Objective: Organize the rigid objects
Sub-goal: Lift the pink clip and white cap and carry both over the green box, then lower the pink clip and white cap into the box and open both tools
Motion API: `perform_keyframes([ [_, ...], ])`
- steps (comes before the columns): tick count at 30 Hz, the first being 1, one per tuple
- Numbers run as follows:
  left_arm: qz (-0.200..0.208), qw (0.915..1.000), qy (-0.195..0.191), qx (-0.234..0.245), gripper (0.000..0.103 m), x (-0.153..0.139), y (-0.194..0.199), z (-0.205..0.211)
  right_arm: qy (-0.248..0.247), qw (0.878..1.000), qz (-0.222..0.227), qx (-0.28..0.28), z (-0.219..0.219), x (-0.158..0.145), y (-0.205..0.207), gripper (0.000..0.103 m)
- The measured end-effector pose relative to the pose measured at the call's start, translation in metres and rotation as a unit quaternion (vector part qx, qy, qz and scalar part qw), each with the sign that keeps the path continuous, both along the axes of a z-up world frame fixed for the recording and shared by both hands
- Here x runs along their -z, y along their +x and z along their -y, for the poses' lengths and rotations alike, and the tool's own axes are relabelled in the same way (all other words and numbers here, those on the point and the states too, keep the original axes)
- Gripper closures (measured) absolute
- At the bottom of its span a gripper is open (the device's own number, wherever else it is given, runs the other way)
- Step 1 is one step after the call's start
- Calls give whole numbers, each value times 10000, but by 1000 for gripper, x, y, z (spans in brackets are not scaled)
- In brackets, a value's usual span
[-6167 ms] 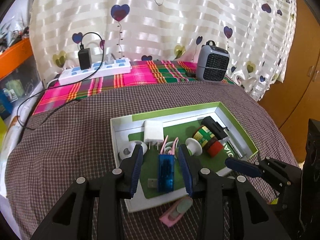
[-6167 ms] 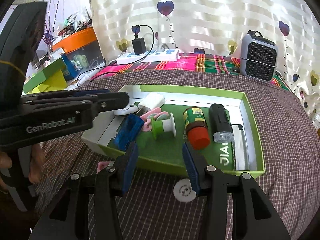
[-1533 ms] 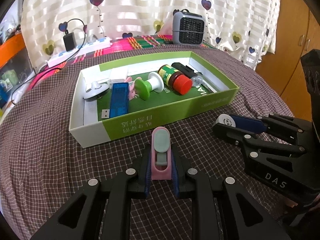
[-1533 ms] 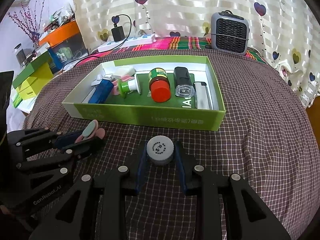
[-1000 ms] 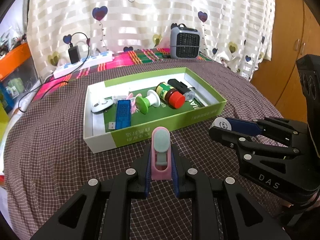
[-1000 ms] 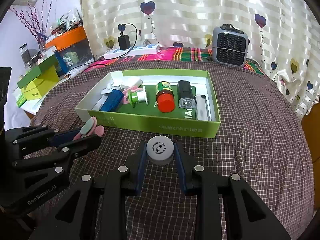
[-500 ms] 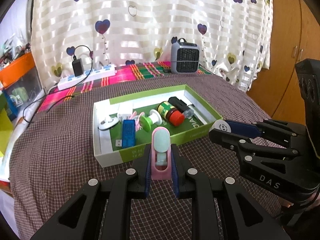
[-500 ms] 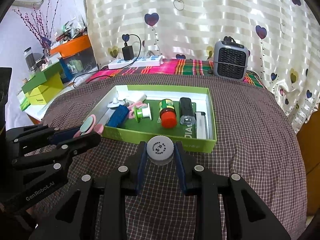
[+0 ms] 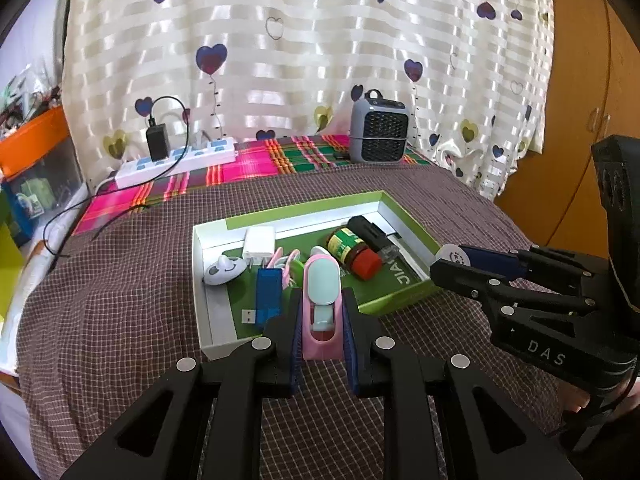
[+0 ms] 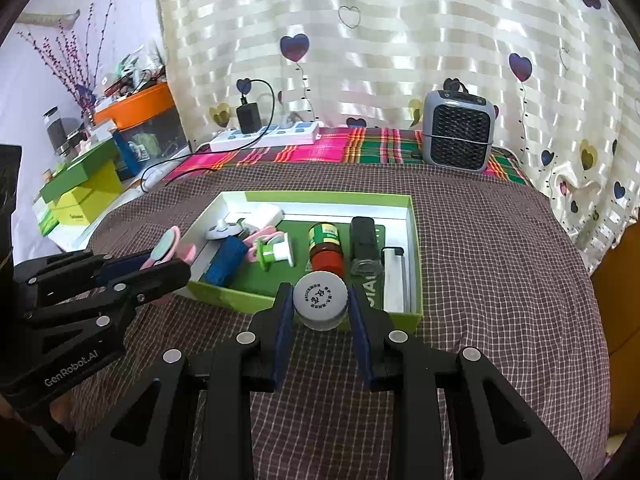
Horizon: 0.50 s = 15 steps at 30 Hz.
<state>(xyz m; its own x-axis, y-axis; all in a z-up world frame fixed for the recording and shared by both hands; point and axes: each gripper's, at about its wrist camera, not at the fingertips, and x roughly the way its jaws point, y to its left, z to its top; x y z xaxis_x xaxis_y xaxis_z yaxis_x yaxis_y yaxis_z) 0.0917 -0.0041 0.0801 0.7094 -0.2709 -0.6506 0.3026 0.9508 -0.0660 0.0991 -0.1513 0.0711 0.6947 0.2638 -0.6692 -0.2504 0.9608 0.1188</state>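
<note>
1. Left wrist view shows your left gripper [image 9: 322, 344] squeezed tight on the pink clip [image 9: 322, 312]. Its two blue pads press the clip's long sides, so it cannot slip out.
2. The clip's long line runs the same way as the fingers. Its round mint-green end points away from you, toward the green box [image 9: 404, 216] just ahead of the tips.
3. I think you hold it by the back end so the front end can go into the box first.
4. Your right gripper [image 10: 320, 312] is nearly closed on the small white jar [image 10: 320, 300]. The pads hug its round sides.
5. The jar stands up between the fingers, and its flat printed lid faces up at the camera. Its short round body points down at the checked cloth [image 10: 500, 280].
6. Both things hang in the air above the cloth, just short of the box's near wall.
7. Past your right tips lies the red-capped bottle [image 10: 326, 246], on its side, cap toward you. Next to it lies a black tube [image 10: 362, 244] the same way.
8. Past your left tips, the blue USB stick [image 9: 267, 292] lies with its plug toward you.
9. The middle of the box looks full, so choose a bare green spot.
</note>
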Motion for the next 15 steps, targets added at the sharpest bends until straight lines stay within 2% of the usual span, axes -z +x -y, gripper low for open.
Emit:
perform_keyframes([
  [6, -54, 10000, -10, 7, 86, 2, 11, 0, 2, 10000, -29, 34, 5, 0, 11, 74],
  [15, -333, 9994, -53, 97, 86, 17, 32, 5, 105, 9992, -353, -147, 4, 11, 34, 74],
])
